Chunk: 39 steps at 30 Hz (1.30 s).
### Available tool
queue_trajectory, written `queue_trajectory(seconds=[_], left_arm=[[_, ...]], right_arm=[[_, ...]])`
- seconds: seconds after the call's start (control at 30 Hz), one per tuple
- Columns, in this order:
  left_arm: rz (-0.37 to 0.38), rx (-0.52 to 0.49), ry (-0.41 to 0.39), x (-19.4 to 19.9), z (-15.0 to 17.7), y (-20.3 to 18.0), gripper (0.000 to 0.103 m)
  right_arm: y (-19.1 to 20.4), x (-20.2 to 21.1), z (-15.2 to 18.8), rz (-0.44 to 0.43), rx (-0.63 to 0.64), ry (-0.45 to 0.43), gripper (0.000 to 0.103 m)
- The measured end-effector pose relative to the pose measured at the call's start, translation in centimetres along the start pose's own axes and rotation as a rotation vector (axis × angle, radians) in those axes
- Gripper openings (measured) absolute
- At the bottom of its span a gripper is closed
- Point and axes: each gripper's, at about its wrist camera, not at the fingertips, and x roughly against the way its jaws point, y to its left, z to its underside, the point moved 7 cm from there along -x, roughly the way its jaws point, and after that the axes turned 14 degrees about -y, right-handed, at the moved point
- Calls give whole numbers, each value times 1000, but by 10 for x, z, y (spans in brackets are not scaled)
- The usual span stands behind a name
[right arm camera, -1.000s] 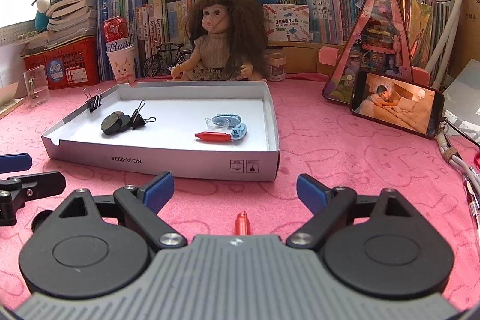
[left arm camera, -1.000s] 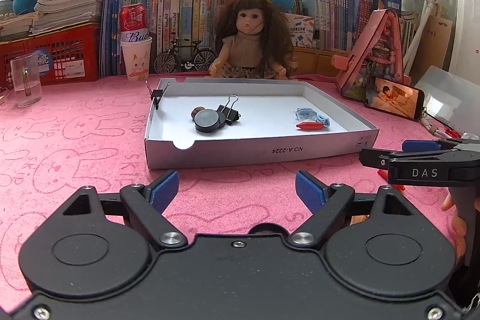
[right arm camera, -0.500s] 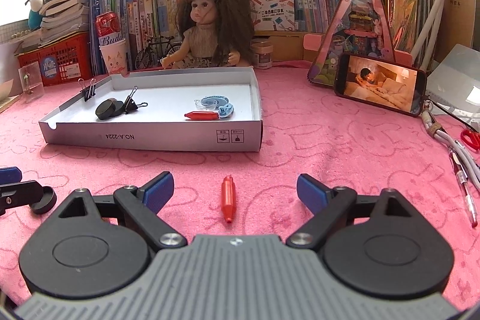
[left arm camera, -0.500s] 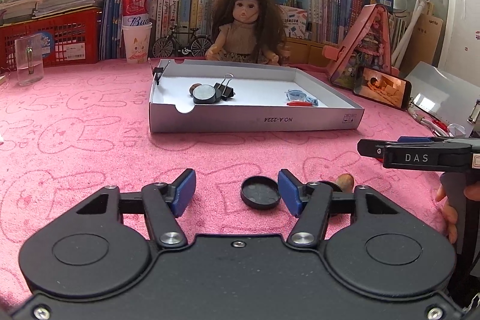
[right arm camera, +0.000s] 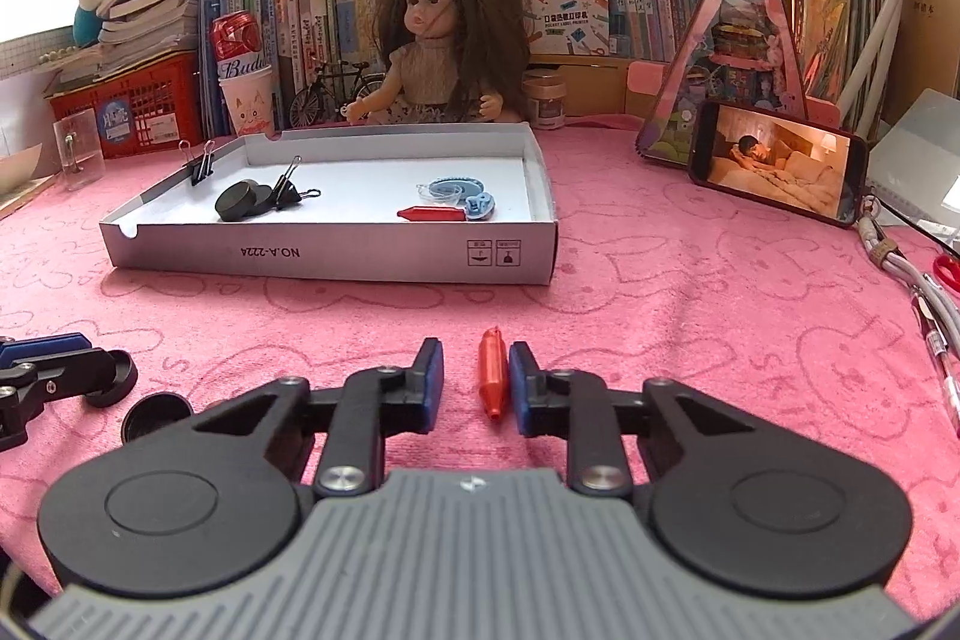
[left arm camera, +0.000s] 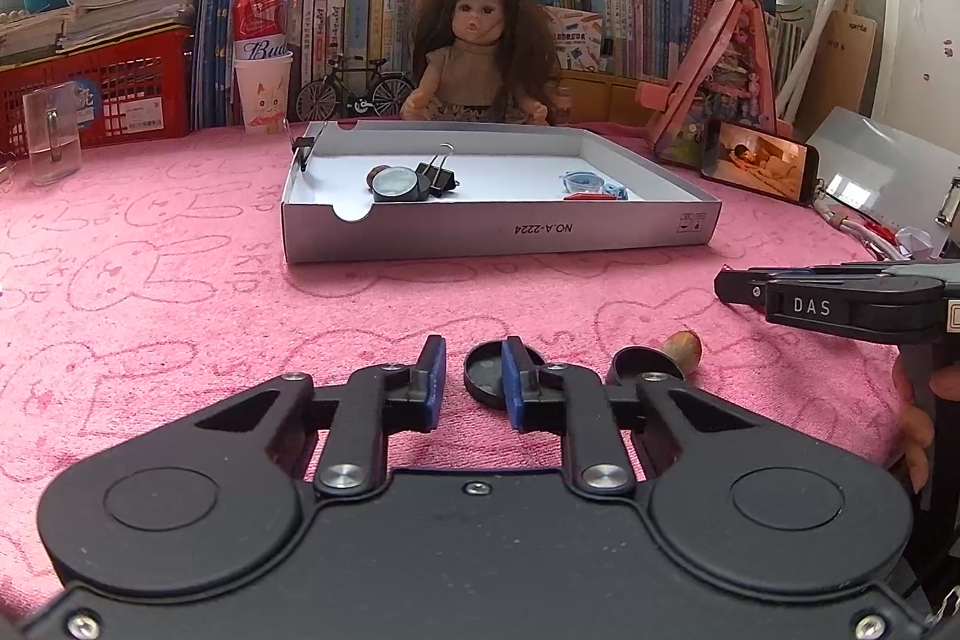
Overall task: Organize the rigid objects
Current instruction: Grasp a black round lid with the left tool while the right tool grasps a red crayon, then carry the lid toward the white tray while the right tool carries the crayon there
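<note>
The black round cap (left arm camera: 487,381) lies on the pink worktop (left arm camera: 180,292) at lower centre of the left wrist view, between the fingers of the left hand-held gripper (left arm camera: 468,385). It touches the right finger (left arm camera: 515,388), while a gap remains on the left, so nothing is clamped yet. The red pen-like piece (right arm camera: 491,369) sits likewise in the right wrist view, against the right finger (right arm camera: 523,388) of the right hand-held gripper (right arm camera: 474,388), which is partly closed but not gripping.

Both things are off-centre. As the jaws shut, I judge the cap may be shoved sideways or tip on its edge and pop out, and the slim red piece may roll or twist askew. A second black cap (left arm camera: 642,364) and a small brown piece (left arm camera: 683,349) lie just right of the left gripper and could be knocked. The white box (left arm camera: 498,235), upper centre, is the likely goal; a loose grip could drop things short of it.
</note>
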Motion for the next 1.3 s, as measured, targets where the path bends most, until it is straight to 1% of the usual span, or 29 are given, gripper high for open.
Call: queue_trajectory(seconds=[0.13,0.27,0.37,0.57,0.67,0.87,0.93,0.97,1.03,1.17,1.3], left_arm=[[8,-9,-17,3,-2,-3,17],[25,-10,-35,6,-5,-5,19],[42,-26,-31,6,-3,-8,26],[56,-35,-17,5,2,-13,35],[56,-45,-8,4,5,-14,35],[48,-63,-20,4,7,-17,35],[43,-62,-20,3,7,-17,33],[36,-62,-23,3,6,-17,30],[35,-56,-34,4,3,-17,30],[28,-73,-51,3,-2,-18,30],[22,-53,-51,-1,-7,-18,30]], right_arm=[[4,-1,-1,-14,-10,0,19],[6,0,-1,-22,-14,2,17],[6,0,0,-34,-14,6,15],[13,4,2,-72,2,1,15],[16,4,2,-75,3,-2,15],[22,6,4,-81,18,-10,15],[23,7,4,-86,15,-10,15],[23,7,3,-89,11,-9,15],[24,8,3,-100,9,-7,13],[30,9,2,-120,22,-4,13],[32,7,-4,-123,12,-16,13]])
